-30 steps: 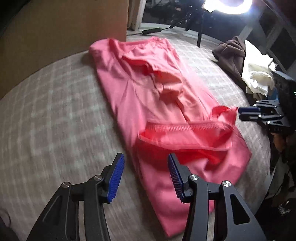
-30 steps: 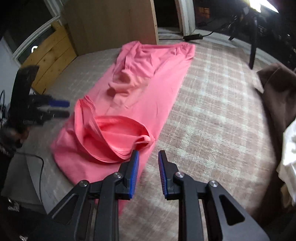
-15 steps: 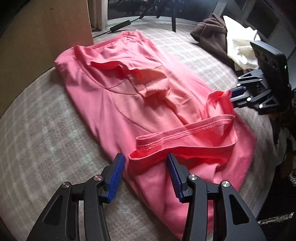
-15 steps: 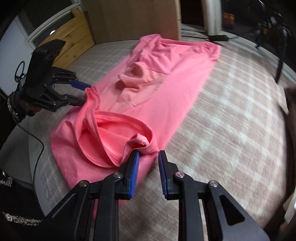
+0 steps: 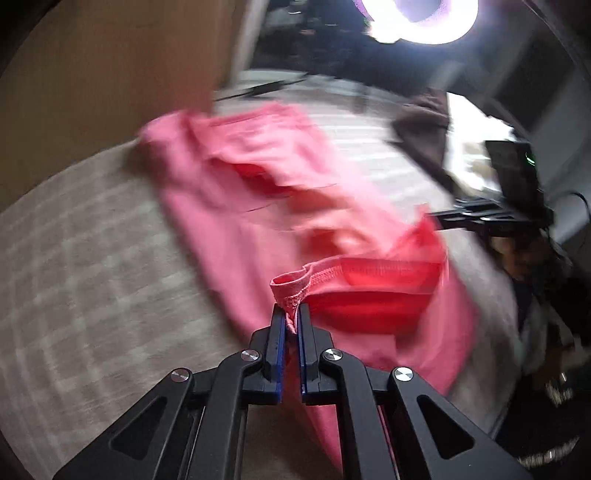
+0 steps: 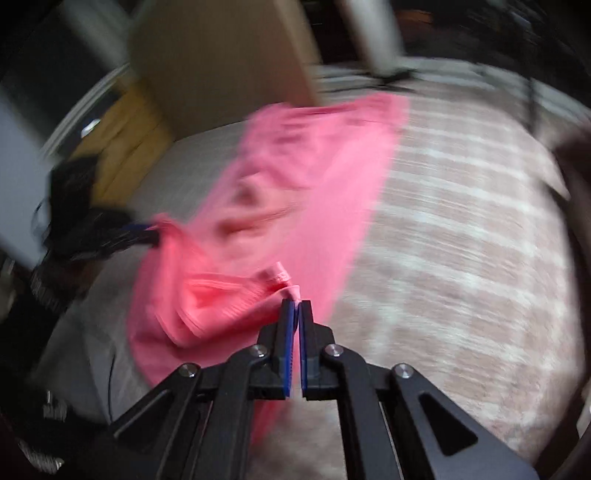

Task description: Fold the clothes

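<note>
Change: both sets of blue pads, apart half a second ago, now pressed together on the garment's hem; hem corners lifted off the surface, whole scene blurred by motion.
Left gripper [image 5: 291, 310]: black, blue-padded fingers clamped on a bunched corner of the hem, a small loop of stitched edge poking up just past the tips.
Right gripper [image 6: 296, 304]: black, blue-padded fingers pinched shut on the opposite hem corner, a nub of fabric sticking out above the tips.
Pink knit garment [image 5: 258, 206]: long, laid lengthwise from near to far on the surface; near hem raised and stretched between the two grippers, opening gaping red inside; far end flat, rumpled folds around the middle.
Grey checked fabric surface [image 5: 81, 266]: under the garment, bare to the left in the left view and to the right in the right view.
Other gripper seen across: right gripper at the right edge of the left view, holding the hem's far corner; left gripper at the left edge of the right view, likewise on the hem.
Dark brown and white clothes pile [image 5: 436, 122]: far right, apart from the pink garment.
Tan wooden panel [image 5: 110, 74]: far left, beyond the surface.
Ring light [image 5: 417, 18]: glowing, farthest, top right.
</note>
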### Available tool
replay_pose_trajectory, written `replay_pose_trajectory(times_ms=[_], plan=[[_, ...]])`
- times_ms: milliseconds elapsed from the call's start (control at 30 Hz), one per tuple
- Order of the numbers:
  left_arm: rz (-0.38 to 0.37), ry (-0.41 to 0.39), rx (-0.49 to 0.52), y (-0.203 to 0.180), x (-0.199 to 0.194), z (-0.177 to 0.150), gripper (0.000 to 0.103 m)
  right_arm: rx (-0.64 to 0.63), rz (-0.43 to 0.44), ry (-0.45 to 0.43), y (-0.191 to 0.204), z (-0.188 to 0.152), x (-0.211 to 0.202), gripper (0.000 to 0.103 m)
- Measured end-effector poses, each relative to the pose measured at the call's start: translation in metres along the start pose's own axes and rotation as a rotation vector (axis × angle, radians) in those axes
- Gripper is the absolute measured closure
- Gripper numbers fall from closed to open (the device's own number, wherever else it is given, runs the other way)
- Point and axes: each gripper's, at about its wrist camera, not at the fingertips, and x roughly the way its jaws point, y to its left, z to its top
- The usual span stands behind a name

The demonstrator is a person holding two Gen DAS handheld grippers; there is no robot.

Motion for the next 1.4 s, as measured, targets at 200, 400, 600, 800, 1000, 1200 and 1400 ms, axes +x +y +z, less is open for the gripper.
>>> replay_pose_trajectory(times_ms=[200,400,600,800,1000,1200,1400], plan=[[0.031,0.052,-0.044,0.003,0.006,-0.003,0.059,0.027,-0.037,0.042,0.009,-0.002,0.002,0.084],[0.035,0.023,-0.026,-0.019,-0.026,-0.024,0.056,0.018,-0.045,-0.020,0.027,-0.019,-0.029,0.079],[-0.075,0.073,-0.020,-0.057,-0.014,-0.059,0.056,-0.039,0.025,-0.012,0.068,-0.062,-0.018,0.079],[-0.059,0.114,-0.037,-0.061,0.007,-0.074,0.056,-0.088,-0.042,0.087,0.088,-0.087,0.014,0.079],[0.019,0.039,-0.049,-0.042,-0.030,-0.052,0.056,-0.047,-0.066,0.055,0.083,-0.079,-0.016,0.079],[0.078,-0.095,-0.063,-0.014,-0.069,-0.004,0.056,-0.016,-0.142,-0.164,0.078,-0.018,-0.073,0.079],[0.065,-0.101,-0.120,0.021,-0.043,0.049,0.054,0.019,-0.218,-0.253,0.056,0.047,-0.069,0.079]])
